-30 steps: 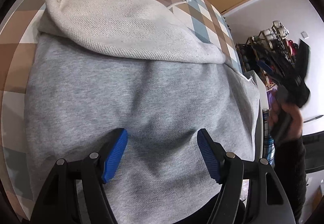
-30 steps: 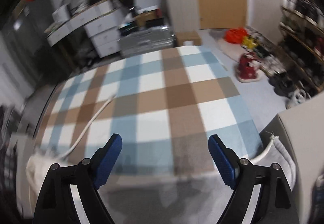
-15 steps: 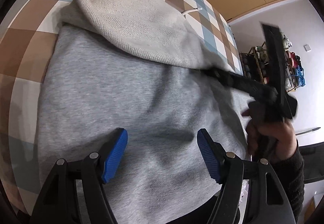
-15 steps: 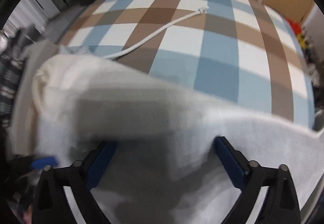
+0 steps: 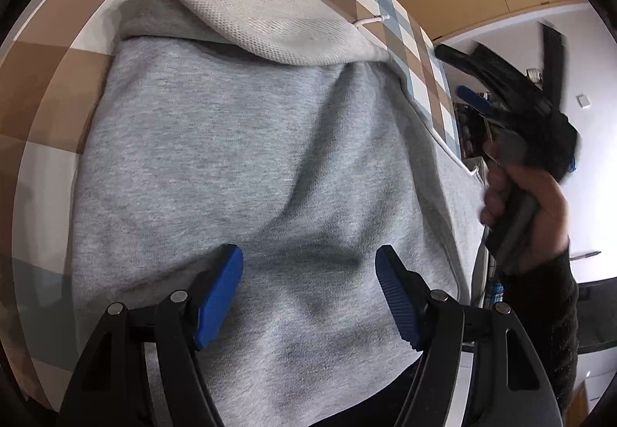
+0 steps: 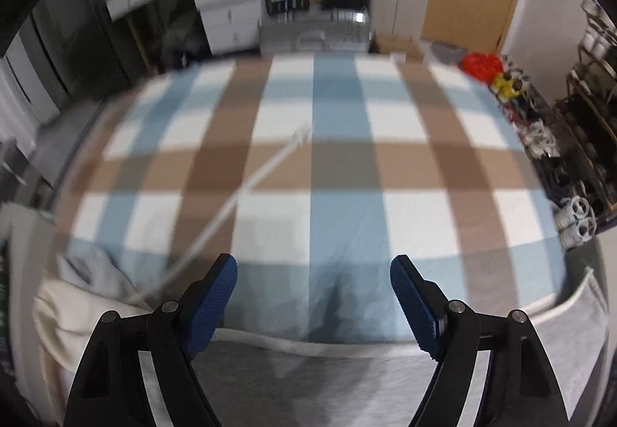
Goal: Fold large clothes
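Below, the grey hoodie [image 5: 246, 157] lay flat on the checked bedspread [image 6: 339, 172], its cream-lined hood [image 5: 262, 14] at the far end and a white drawstring [image 6: 239, 195] trailing beyond. The left gripper [image 5: 308, 296] hovered over it, fingers wide and empty. The right gripper [image 6: 313, 299], at the hoodie's right edge, was closing on nothing.

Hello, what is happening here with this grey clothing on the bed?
A person is folding a grey hoodie on a checked bed cover. The left gripper hovers open over its body, gripping nothing. The right gripper, held by a hand at the hoodie's side, has its fingers closing on nothing. The white drawstring trails across the cover.
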A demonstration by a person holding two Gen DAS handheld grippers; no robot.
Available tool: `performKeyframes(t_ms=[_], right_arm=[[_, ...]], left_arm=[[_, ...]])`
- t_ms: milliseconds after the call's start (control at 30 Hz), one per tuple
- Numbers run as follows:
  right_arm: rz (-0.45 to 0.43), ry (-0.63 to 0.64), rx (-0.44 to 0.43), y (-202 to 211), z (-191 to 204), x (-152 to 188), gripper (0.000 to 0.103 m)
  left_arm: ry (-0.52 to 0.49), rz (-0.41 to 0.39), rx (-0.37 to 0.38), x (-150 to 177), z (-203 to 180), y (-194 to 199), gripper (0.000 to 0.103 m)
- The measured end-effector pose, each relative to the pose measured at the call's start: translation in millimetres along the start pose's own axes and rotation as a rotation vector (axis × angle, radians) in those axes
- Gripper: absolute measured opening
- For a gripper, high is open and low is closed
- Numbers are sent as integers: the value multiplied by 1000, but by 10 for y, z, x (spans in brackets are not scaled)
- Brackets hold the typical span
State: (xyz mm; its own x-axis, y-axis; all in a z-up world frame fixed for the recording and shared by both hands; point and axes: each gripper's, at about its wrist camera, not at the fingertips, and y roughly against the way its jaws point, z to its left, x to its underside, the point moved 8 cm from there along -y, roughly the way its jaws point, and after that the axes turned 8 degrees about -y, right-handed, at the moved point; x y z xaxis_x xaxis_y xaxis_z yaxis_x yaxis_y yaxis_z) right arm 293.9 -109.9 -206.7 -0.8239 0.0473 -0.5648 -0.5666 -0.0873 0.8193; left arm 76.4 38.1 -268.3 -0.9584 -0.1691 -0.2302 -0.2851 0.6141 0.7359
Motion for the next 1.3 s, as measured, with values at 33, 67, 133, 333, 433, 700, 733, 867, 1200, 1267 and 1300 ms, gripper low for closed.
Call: performKeyframes(t_ms=[33, 67, 133, 333, 433, 700, 733, 867, 1200, 1267, 1300], right_arm=[[11, 22, -29, 79, 35, 17, 83], [27, 56, -47, 160, 83, 62, 83], [40, 116, -77, 319, 173, 194, 86], [221, 164, -170, 242, 490, 865, 94], [303, 158, -178, 16, 636, 1039, 95], [260, 199, -56, -426, 981, 804, 103], [263, 178, -68, -469, 996, 768, 103], [203, 65, -100, -609, 968, 490, 97], [46, 13, -242, 67, 842, 95, 88], [54, 90, -275, 264, 931, 216, 93], [72, 122, -273, 311, 968, 307, 94]], left_arm=[[5, -2, 1, -1, -1, 1, 67], [8, -5, 1, 0, -3, 1, 67], [3, -11, -5, 6, 24, 17, 67], [36, -52, -24, 33, 181, 164, 67], [43, -59, -29, 64, 221, 196, 67], [72, -49, -13, 79, 287, 216, 67], [70, -50, -14, 78, 284, 219, 67], [52, -44, -27, 94, 274, 193, 67], [94, -61, 1, 4, 410, 231, 67], [106, -80, -4, 9, 469, 298, 67], [118, -95, 2, 37, 502, 361, 67]])
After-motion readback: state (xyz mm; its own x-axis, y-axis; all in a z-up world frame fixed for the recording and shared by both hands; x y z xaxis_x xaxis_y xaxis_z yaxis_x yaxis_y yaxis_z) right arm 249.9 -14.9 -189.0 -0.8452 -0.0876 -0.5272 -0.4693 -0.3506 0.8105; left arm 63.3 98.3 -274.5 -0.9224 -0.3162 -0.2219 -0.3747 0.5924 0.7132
